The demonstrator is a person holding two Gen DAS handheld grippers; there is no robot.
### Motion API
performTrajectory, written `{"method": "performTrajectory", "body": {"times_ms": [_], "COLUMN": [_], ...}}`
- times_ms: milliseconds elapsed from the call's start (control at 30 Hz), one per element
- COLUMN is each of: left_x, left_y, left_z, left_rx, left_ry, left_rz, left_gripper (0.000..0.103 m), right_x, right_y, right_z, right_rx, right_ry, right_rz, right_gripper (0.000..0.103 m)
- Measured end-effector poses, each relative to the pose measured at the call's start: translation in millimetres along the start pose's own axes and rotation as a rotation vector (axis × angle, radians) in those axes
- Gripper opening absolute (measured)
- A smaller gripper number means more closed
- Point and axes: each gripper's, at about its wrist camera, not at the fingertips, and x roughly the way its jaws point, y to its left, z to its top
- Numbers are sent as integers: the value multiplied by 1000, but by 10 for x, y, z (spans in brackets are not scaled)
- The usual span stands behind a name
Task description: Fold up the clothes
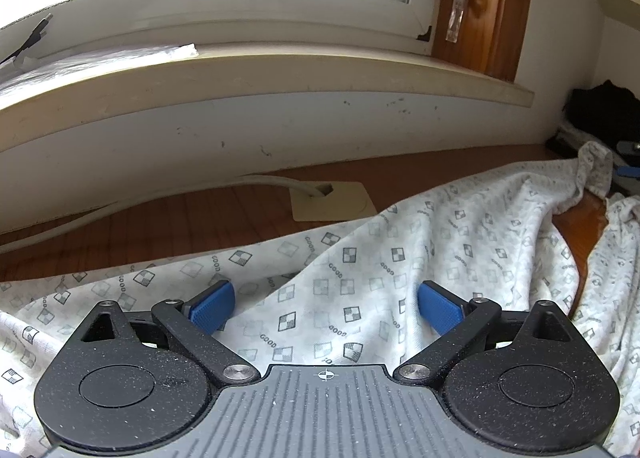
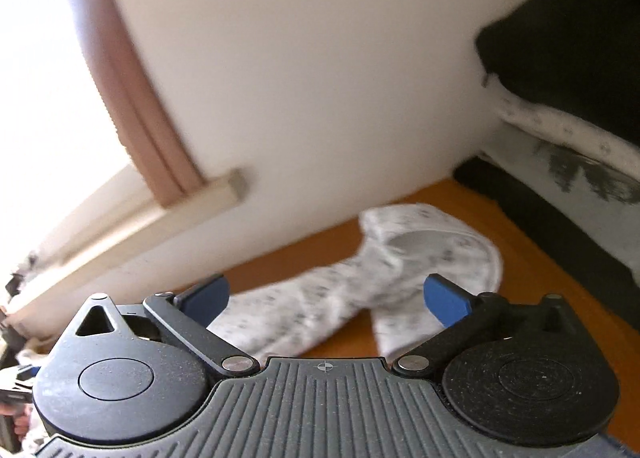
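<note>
A white garment (image 1: 400, 242) printed with small grey checkered squares lies crumpled across the wooden table (image 1: 180, 217). My left gripper (image 1: 324, 294) hovers low over it, open, its blue pads (image 1: 212, 306) wide apart with a ridge of cloth lying loosely between them. In the tilted, blurred right wrist view, an end of the same white garment (image 2: 400, 254) rests on the table (image 2: 532, 266). My right gripper (image 2: 325, 290) is open just short of that cloth, with nothing pressed between its pads.
A wall and a deep window sill (image 1: 280, 73) run along the table's far edge. A white cable (image 1: 120, 209) enters a beige cable plate (image 1: 332, 201). At the far right corner a dark cloth heap (image 1: 604, 113) sits on stacked items (image 2: 580, 161).
</note>
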Motion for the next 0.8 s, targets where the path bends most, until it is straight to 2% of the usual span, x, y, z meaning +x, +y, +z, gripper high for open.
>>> {"method": "performTrajectory", "body": {"times_ms": [100,300,467,600,733,800], "left_x": [0,6,8,15,17,16], "left_y": [-2,-4,-3,-6,-6,-6], "left_z": [-1,-5,-5,-6,-10,-12], "left_rx": [1,3,3,4,6,6], "left_ry": [1,3,4,6,7,7], "left_rz": [3,8,10,11,12,13], "left_gripper": [99,99,99,99,99,99], "right_x": [-11,44,49,93,182,196], "right_y": [74,108,108,78,82,94], "right_z": [-28,-33,-85,-133,-164,-176], "right_rx": [15,1,-27,31,55,22], "right_ry": [-10,-23,-31,-41,-13,-20], "right_rz": [-16,-103,-85,-113,-198,-176], "right_gripper": [103,103,103,103,103,103]}}
